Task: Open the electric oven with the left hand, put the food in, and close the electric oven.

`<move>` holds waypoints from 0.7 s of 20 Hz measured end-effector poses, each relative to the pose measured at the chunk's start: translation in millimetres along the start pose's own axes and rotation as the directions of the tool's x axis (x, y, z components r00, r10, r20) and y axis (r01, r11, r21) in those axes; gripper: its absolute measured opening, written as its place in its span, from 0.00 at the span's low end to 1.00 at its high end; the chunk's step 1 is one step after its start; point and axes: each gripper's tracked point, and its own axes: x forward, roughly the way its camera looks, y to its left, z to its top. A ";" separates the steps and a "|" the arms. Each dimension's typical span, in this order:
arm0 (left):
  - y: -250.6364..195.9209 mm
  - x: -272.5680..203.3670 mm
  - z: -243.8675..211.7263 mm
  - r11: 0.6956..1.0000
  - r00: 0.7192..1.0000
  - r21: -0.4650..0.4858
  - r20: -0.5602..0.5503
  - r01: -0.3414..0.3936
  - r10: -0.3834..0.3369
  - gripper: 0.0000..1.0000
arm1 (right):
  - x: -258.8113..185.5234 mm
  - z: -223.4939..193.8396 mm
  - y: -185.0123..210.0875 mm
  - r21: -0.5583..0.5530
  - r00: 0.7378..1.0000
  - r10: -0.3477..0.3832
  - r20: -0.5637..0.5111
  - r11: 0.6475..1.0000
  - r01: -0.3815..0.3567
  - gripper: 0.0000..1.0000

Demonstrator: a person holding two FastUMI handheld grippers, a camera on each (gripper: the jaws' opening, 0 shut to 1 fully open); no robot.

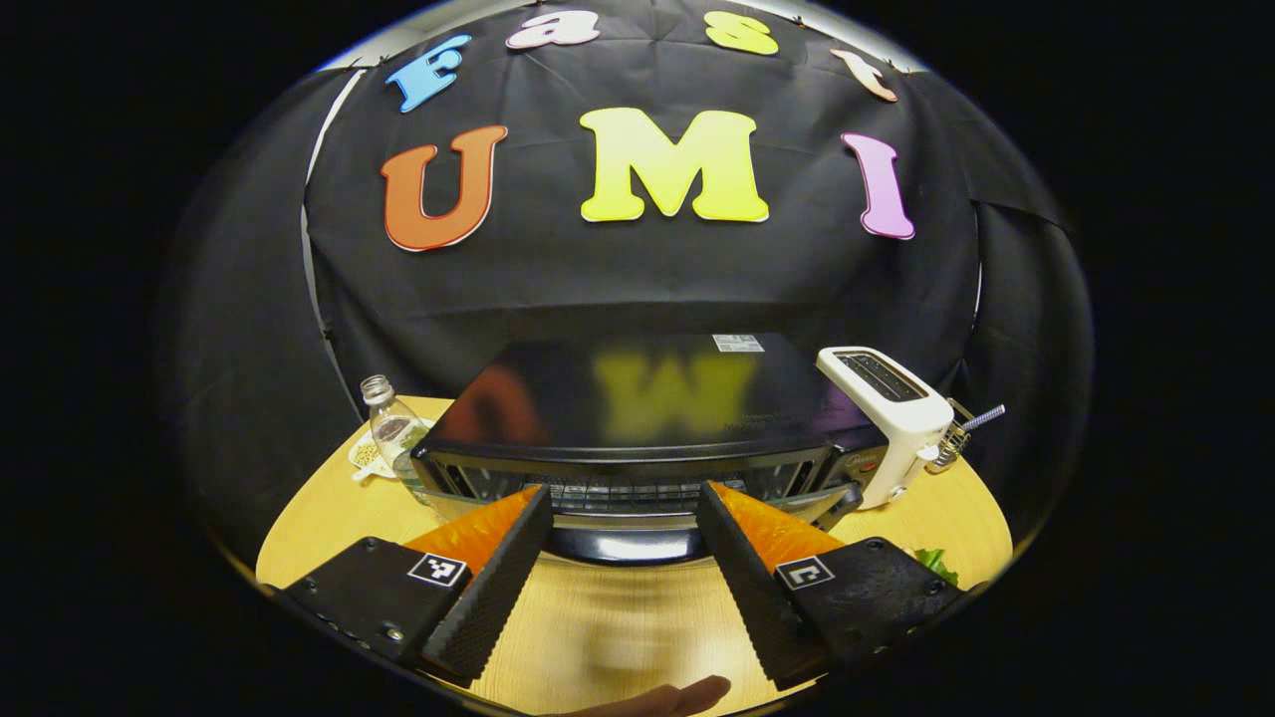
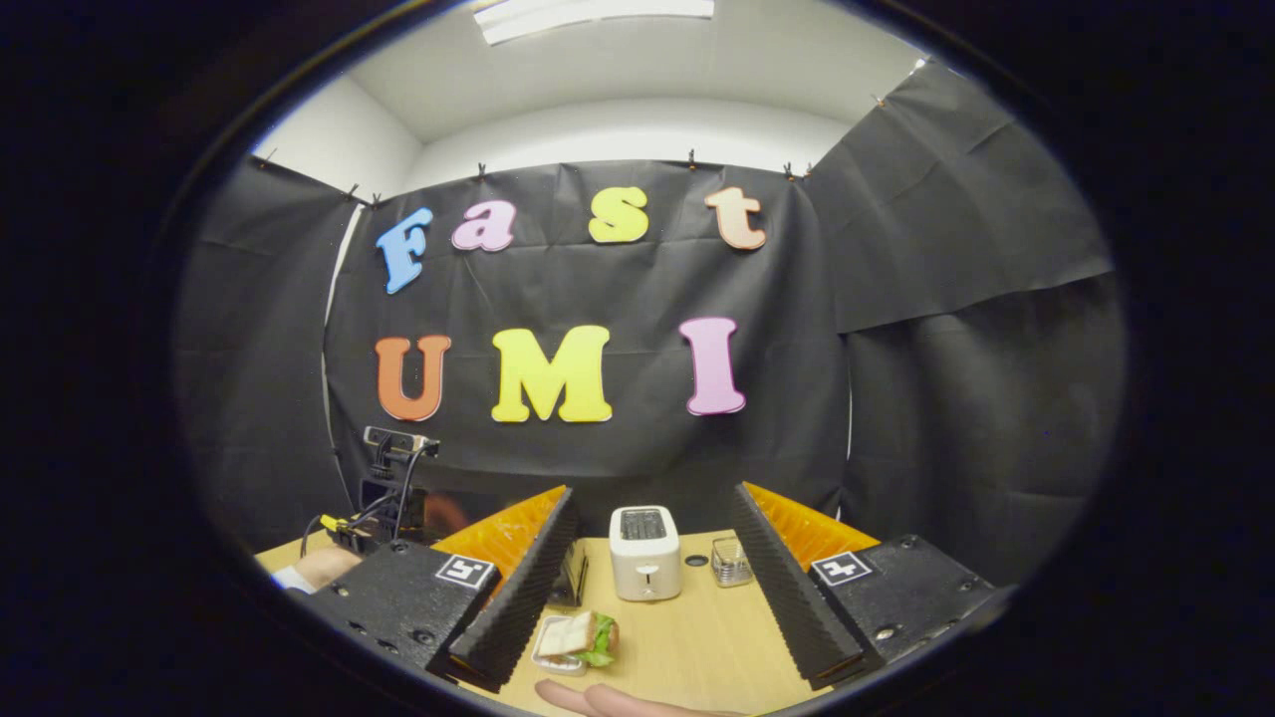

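Two claws held apart, nothing between the fingers of either. Left gripper [image 1: 623, 558] squared up to the electric oven [image 1: 637, 438] on the wooden table [image 1: 618, 637], just short of the door's top edge and handle [image 1: 623, 543], presumably lined up that way to hook the handle and swing the door down. Door apparently not yet fully down, its angle hard to read from above. White toaster [image 1: 887, 413] just right of the oven, glass bottle [image 1: 393, 428] and small dish at its far left corner. Right gripper [image 2: 652, 588] waiting farther back over the table, wide open, with the sandwich [image 2: 578, 637] in its shallow tray lying near and slightly left between the fingers, untouched, likely kept close for loading once the oven stands open.
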 end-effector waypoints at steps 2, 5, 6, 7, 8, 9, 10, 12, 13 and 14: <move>-0.1 -8.6 -8.2 1.000 1.000 -0.003 0.011 0.002 -0.002 0.97 | -2.3 -1.3 2.3 -0.004 1.000 0.007 -0.003 1.000 -0.007 0.90; -0.6 -19.8 -20.6 1.000 1.000 -0.002 0.025 0.004 -0.004 0.97 | -4.8 -1.4 3.2 -0.012 1.000 0.005 -0.001 1.000 -0.005 0.90; -1.2 -24.6 -27.6 1.000 1.000 -0.005 0.021 0.002 -0.002 0.97 | -6.6 -2.0 4.1 -0.014 1.000 0.006 -0.002 1.000 -0.006 1.00; -1.9 -28.8 -32.1 1.000 1.000 -0.003 0.023 0.000 0.000 0.97 | -8.0 -2.6 4.4 -0.014 1.000 0.005 -0.003 1.000 -0.005 1.00; -2.4 -33.0 -38.2 1.000 1.000 -0.003 0.022 -0.003 0.003 0.97 | -8.9 -3.5 4.4 -0.014 1.000 0.005 -0.004 1.000 -0.005 0.90; -2.6 -37.1 -43.8 1.000 1.000 0.000 0.026 -0.003 0.003 0.97 | -10.2 -3.9 4.5 -0.013 1.000 0.004 -0.005 1.000 -0.004 0.90; -3.0 -39.0 -48.4 1.000 1.000 -0.004 0.025 -0.001 0.001 0.97 | -10.5 -4.8 5.2 -0.013 1.000 0.004 -0.005 1.000 -0.004 0.90; -4.1 -46.4 -61.6 1.000 1.000 -0.012 0.024 0.007 -0.007 0.97 | -11.9 -6.7 5.3 -0.018 1.000 0.003 -0.006 1.000 -0.003 0.90; -3.4 -50.5 -70.0 1.000 1.000 -0.013 0.022 0.012 -0.011 0.97 | -12.7 -7.5 5.7 -0.022 1.000 0.001 -0.009 1.000 -0.001 0.90; -4.4 -52.3 -77.1 1.000 1.000 -0.014 0.015 0.017 -0.017 0.97 | -12.1 -8.9 5.8 -0.026 1.000 0.001 -0.012 1.000 -0.001 0.90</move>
